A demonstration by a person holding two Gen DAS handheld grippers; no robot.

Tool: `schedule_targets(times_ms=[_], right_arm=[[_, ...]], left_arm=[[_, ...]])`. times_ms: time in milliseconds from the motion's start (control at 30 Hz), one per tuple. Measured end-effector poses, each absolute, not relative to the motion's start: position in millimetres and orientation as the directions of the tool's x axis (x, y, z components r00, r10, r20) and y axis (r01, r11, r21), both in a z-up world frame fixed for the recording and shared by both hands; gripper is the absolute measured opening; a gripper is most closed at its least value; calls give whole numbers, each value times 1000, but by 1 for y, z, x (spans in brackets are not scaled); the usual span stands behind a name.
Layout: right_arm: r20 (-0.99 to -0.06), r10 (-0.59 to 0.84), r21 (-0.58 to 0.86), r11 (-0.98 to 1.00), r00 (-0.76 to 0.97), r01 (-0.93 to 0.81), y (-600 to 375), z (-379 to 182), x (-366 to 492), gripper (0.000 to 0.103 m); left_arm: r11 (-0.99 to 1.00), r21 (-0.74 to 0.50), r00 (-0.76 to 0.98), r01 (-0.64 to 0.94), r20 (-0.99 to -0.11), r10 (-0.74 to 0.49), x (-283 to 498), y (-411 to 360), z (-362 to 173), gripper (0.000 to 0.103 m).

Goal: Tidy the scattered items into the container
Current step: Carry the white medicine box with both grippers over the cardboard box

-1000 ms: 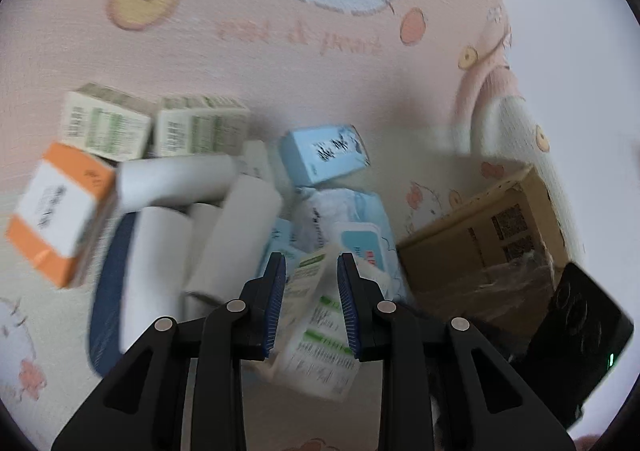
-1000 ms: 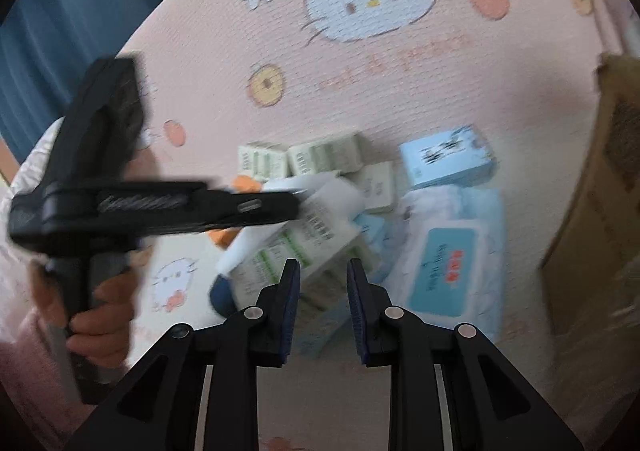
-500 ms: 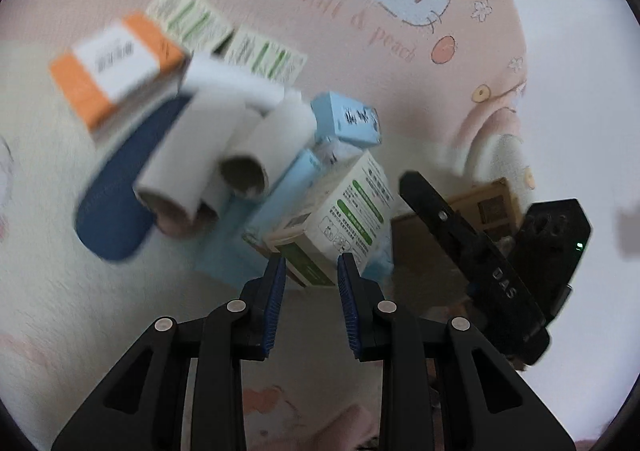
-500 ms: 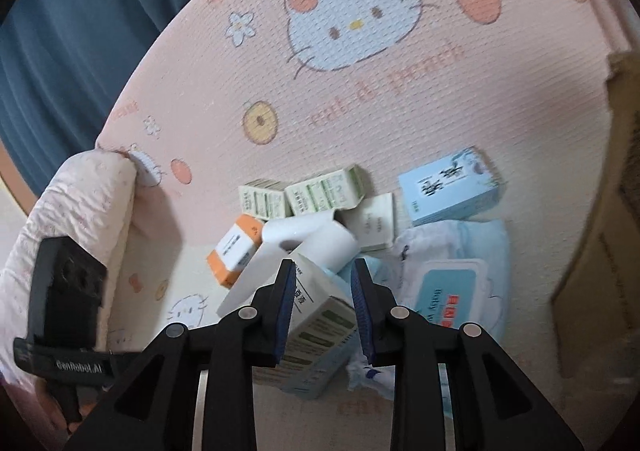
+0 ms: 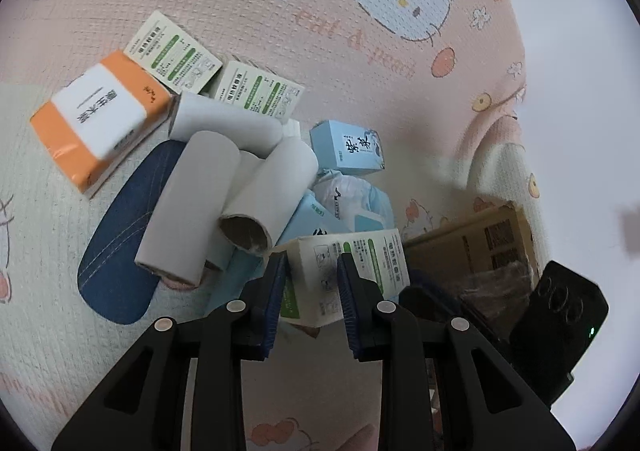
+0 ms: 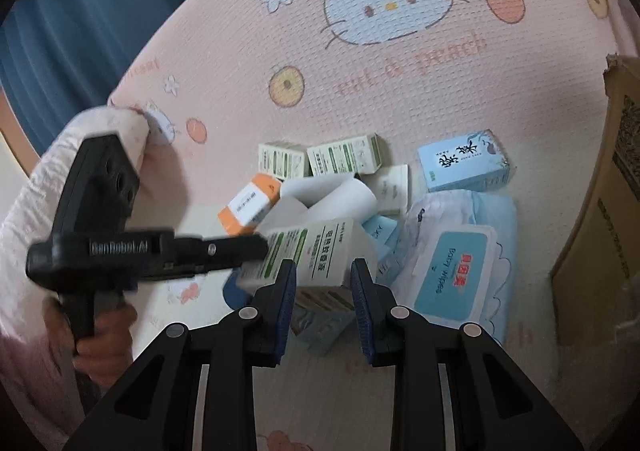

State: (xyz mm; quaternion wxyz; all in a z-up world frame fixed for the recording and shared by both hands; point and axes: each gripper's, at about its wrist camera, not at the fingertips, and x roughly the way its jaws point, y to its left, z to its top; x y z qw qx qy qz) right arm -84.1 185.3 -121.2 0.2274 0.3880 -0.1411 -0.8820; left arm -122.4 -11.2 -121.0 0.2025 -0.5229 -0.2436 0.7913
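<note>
A white and green box (image 5: pixel 360 251) sits between the blue pads of my left gripper (image 5: pixel 312 259), which is shut on it above the pile. In the right wrist view the same box (image 6: pixel 320 239) also lies between the pads of my right gripper (image 6: pixel 324 265), and they look pressed on its near end. My left gripper (image 6: pixel 260 247), held by a hand (image 6: pixel 100 343), reaches the box from the left. The cardboard container (image 5: pixel 480 243) (image 6: pixel 600 211) stands at the right.
On the pink cartoon mat lie an orange tissue pack (image 5: pixel 100 119), paper rolls (image 5: pixel 188 203), two more white and green boxes (image 5: pixel 172 51), a light blue box (image 6: pixel 464 163), a wipes pack (image 6: pixel 452 263) and a denim piece (image 5: pixel 120 243).
My left gripper rolled and sank while keeping the box. The right gripper's pads had nothing between them a second ago and now bracket that box.
</note>
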Motion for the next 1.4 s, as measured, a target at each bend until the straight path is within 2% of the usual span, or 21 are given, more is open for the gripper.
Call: schedule_targets(times_ms=[200,400,600,800,1033,1400], right_arm=[[-638,-501,447,-859,-585,249,187,-126,-97,25],[-642,-508,465,-853,-574,235,190,-129,-103,31],[-639,-523,486,-843,-565,231,190,-131,-106,36],[-647,-472,406,-878,-599,254,182,-119,-98,36],[-611,-413,361,-905,-676,227,193,-88,-89,36],[-516,-212,202,-972,-830,123,234,-18,-54,36]], left_arm=[[-813,-575,-357,-85,-745,564,-121,-6,-118,31],[-785,-617,-336,-63,-727,599,-122,-9,-118,36],[-799,-596,-344,-78,-736,583,-123,-2,-117,37],[-833,-534,-354,-143,-759,547,-122,10,-106,37],[-808,-553,-405,-203,-704,583,-125,19,-75,37],[-727,-560,-433,-397,-584,687,-122,78,-15,37]])
